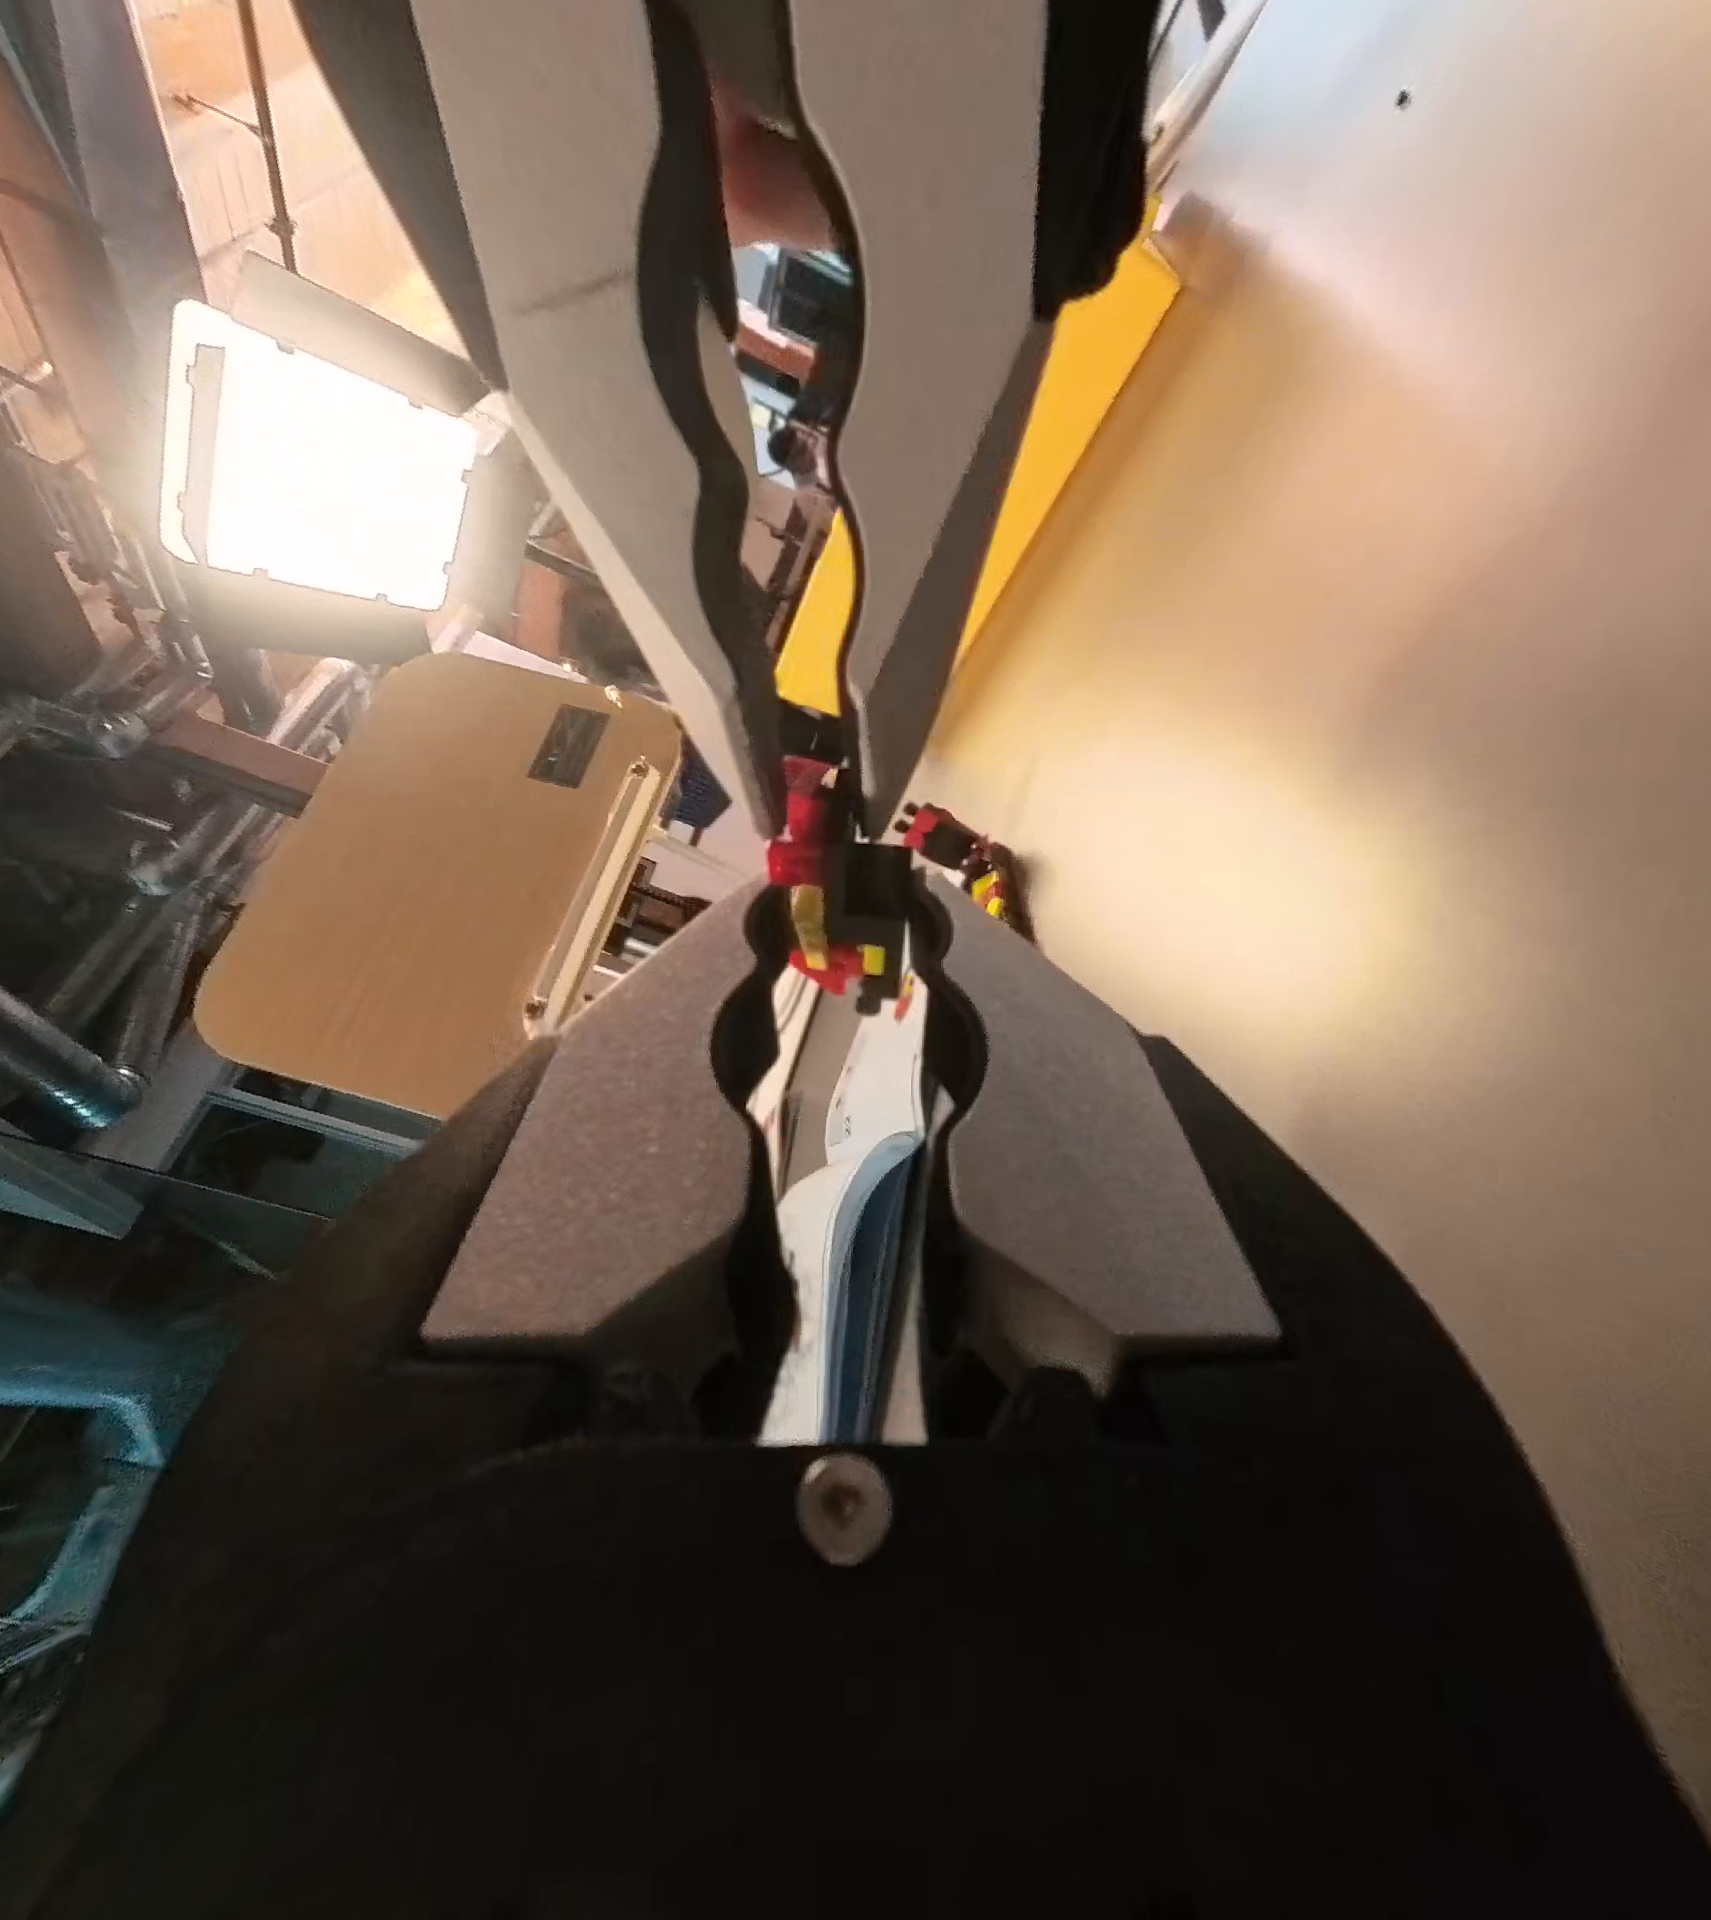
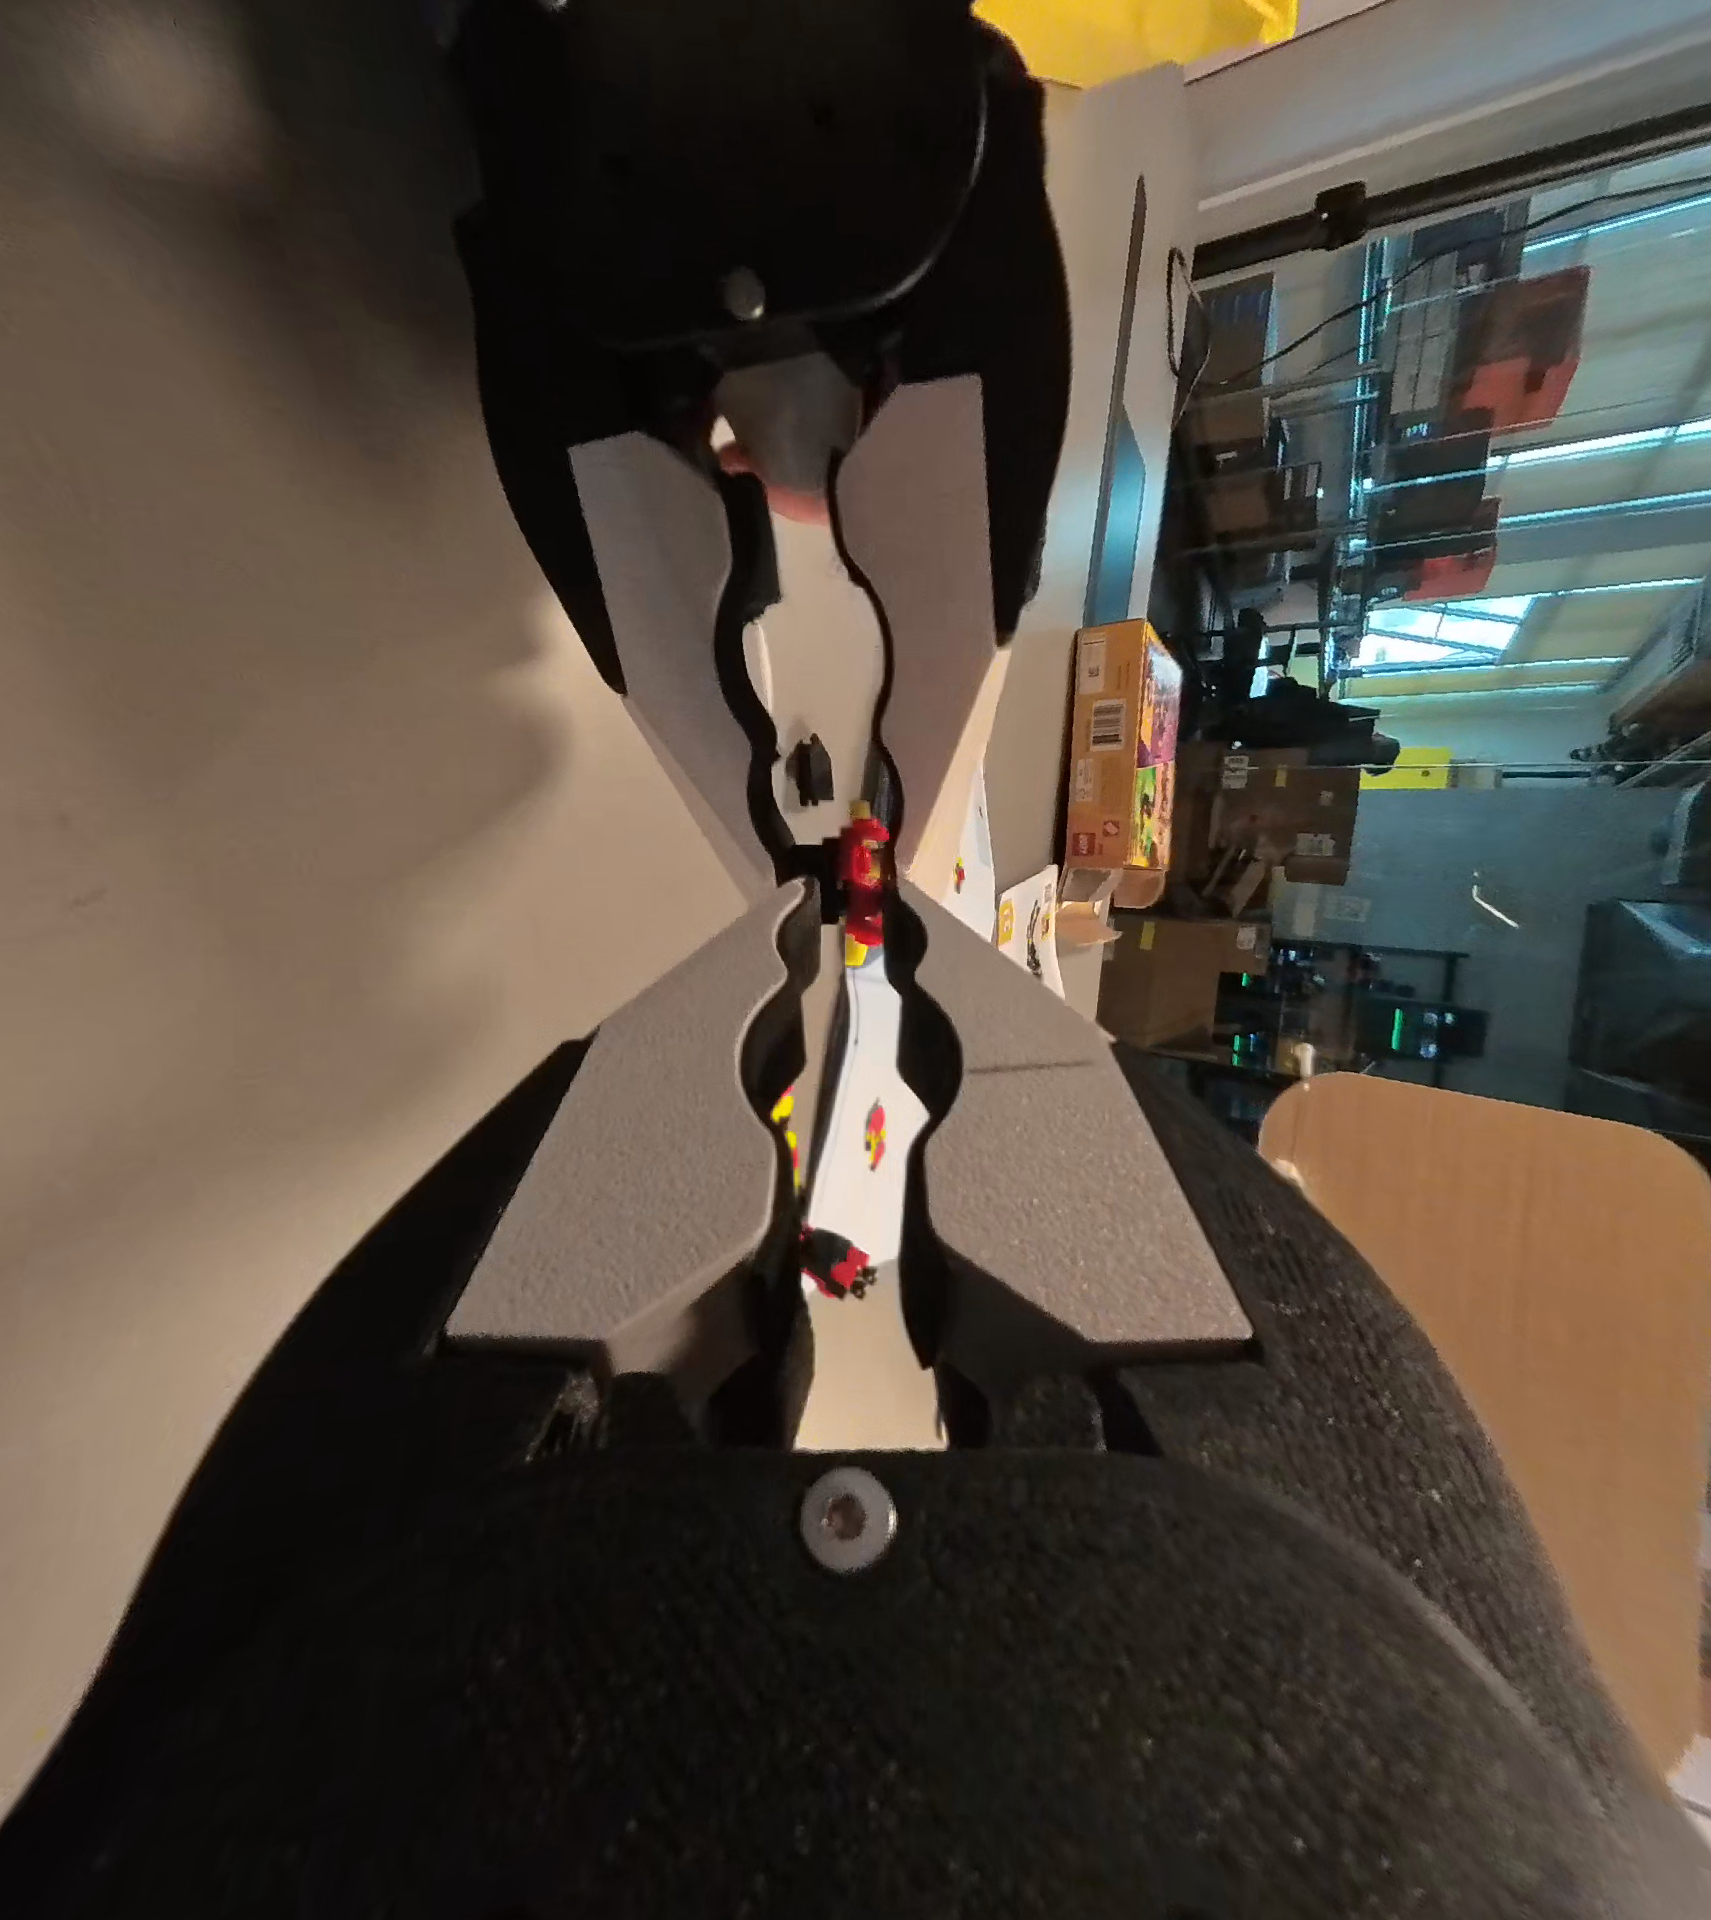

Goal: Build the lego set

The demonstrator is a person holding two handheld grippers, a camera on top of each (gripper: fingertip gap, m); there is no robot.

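Note:
A small red, black and yellow lego assembly hangs in the air between my two grippers, which face each other tip to tip. My left gripper is shut on its black end. My right gripper comes in from the far side and is shut on its red end. In the right wrist view the assembly sits between my right gripper and the left gripper. The fingers hide most of the assembly.
The pale table lies beside the grippers. On it are another red lego piece, a black piece, a small red build, the open instruction booklet and the lego box. A wooden chair back stands at the table's edge. The grippers are tip to tip, or close to it. The red lego piece sits 15 cm or so from the ends of my left fingers.

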